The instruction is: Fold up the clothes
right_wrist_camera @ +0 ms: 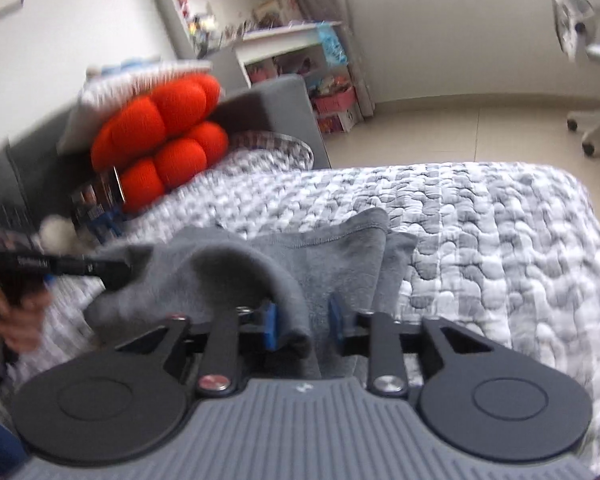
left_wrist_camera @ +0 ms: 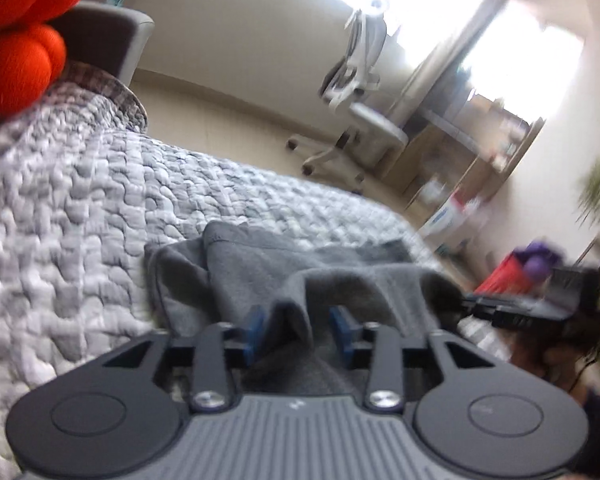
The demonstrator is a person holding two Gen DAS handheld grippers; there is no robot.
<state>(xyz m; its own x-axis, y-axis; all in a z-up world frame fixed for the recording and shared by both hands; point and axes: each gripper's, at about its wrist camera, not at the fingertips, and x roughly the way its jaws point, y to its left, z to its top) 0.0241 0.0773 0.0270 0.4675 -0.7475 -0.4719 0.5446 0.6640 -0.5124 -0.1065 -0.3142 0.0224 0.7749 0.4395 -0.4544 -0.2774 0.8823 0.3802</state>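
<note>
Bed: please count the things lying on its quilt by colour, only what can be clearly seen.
Grey: 1, the grey garment, partly folded on the quilt
Orange: 1, the orange cushion at the far end of the bed
White: 1, a small white fluffy thing beside the cushion, too blurred to name
Total: 3

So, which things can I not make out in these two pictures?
- What kind of garment the grey cloth is: bunched up, and its near part is hidden behind each tool body in both views.
- The far side of the bed cover: cut off by the picture edge, right wrist view.
- The shelf items: too blurred and small, right wrist view.
- The hand holding the left tool: blurred and cut off at the edge.
</note>
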